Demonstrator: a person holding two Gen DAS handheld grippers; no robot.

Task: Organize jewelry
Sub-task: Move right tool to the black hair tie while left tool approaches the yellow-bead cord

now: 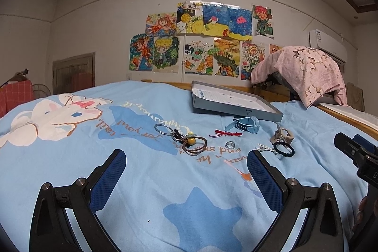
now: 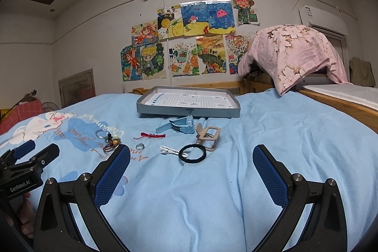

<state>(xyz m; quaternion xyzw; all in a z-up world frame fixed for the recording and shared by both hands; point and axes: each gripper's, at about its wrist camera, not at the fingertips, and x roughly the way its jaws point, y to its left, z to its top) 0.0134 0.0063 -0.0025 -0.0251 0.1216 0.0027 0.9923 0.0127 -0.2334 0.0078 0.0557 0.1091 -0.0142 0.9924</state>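
Note:
Small pieces lie in a loose row on the blue bedspread: a keyring with beads and a brown cord [image 1: 186, 137] [image 2: 111, 139], a red string bracelet [image 1: 225, 133] [image 2: 151, 135], a silver ring [image 1: 229, 144] [image 2: 140, 146], a blue watch [image 1: 245, 123] [image 2: 180, 125], a beige clip [image 1: 282, 135] [image 2: 209, 135], a white hair clip [image 2: 169, 150] and a black hair tie [image 1: 283, 148] [image 2: 192, 152]. Behind them sits a shallow grey box [image 1: 232, 102] [image 2: 187, 102]. My left gripper [image 1: 186, 167] and my right gripper [image 2: 191, 165] both hover open, short of the items, holding nothing.
A wooden bed frame [image 2: 337, 102] runs along the right, with a pink flowered cloth [image 2: 293, 56] draped over something at the headboard. Children's drawings [image 1: 200, 39] cover the far wall. A red checked cloth [image 1: 14, 93] sits at far left.

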